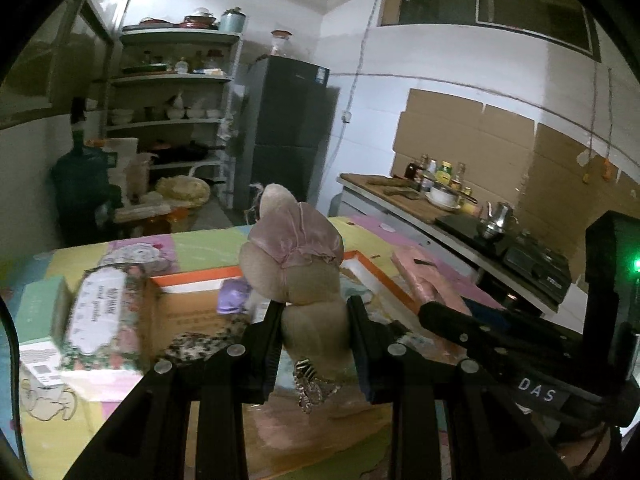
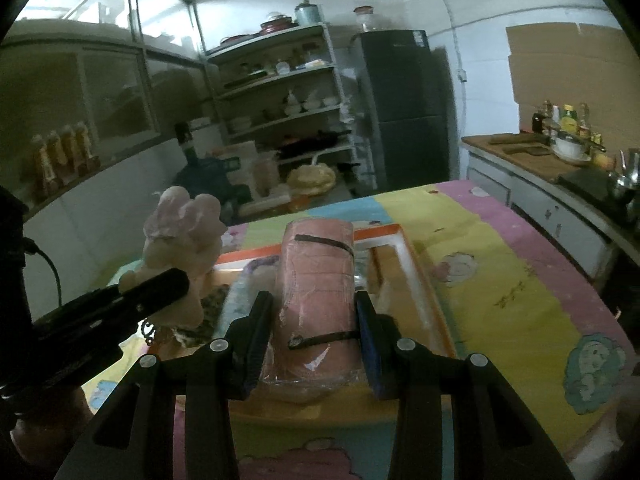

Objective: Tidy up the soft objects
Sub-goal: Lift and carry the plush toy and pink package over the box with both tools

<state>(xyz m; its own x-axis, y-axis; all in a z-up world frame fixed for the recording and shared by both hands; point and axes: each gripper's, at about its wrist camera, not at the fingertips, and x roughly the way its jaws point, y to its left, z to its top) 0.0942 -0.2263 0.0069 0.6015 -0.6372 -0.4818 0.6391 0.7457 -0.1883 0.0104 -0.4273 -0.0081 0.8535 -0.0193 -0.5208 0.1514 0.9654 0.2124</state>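
A beige plush toy with a pink satin cap (image 1: pixel 294 268) is clamped at centre frame in the left gripper (image 1: pixel 314 320) and a pink plastic-wrapped roll banded in black (image 2: pixel 318 292) in the right gripper (image 2: pixel 314 332), both above the orange-rimmed cardboard box (image 1: pixel 192 280), seemingly awaiting placement.

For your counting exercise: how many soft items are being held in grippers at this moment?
2. A beige plush toy is clamped in the left gripper; a pink wrapped roll is clamped in the right gripper. Both are over the orange-rimmed box.
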